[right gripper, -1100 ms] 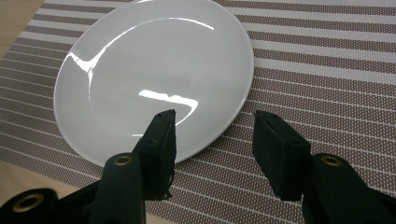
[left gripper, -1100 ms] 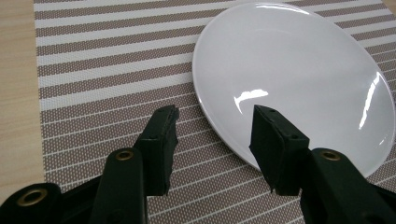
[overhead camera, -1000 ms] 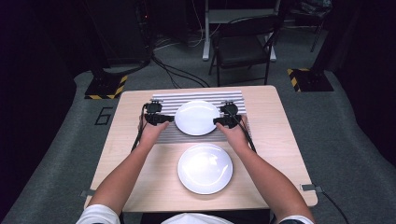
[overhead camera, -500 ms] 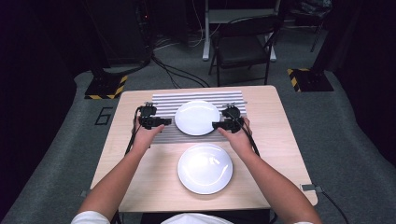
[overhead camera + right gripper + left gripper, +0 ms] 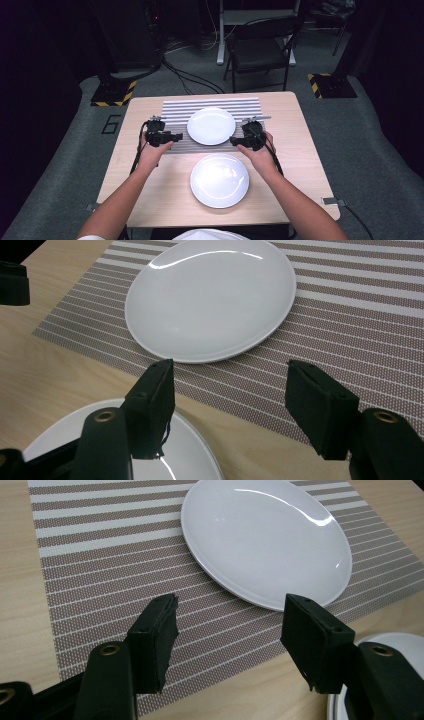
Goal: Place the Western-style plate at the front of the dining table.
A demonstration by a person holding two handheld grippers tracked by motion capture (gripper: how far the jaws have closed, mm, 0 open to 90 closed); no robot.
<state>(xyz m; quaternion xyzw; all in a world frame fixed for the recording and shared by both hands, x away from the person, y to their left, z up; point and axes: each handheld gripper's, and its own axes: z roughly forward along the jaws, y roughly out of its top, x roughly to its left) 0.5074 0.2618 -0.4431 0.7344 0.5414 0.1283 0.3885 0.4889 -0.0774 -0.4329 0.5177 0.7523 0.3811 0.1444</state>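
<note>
A white plate (image 5: pixel 211 125) (image 5: pixel 265 540) (image 5: pixel 210 297) lies on a striped placemat (image 5: pixel 175 114) (image 5: pixel 100 565) (image 5: pixel 360 320) at the far middle of the table. A second white plate (image 5: pixel 219 179) (image 5: pixel 190 460) (image 5: pixel 400 645) rests on bare wood nearer the person. My left gripper (image 5: pixel 175 136) (image 5: pixel 230 640) hovers open just left of the far plate, over the mat's near corner. To that plate's right, my right gripper (image 5: pixel 233 141) (image 5: pixel 230 405) is open too, over the mat's front edge. Nothing sits between either pair of jaws.
The wooden table (image 5: pixel 295 145) has bare wood at both sides. Beyond it stand a folding chair (image 5: pixel 262 47), black stands with yellow-striped bases (image 5: pixel 112 92) and cables on the grey floor.
Both grippers have drawn back from the far plate's rim, outward and toward the person. The plate stays on the mat, let go.
</note>
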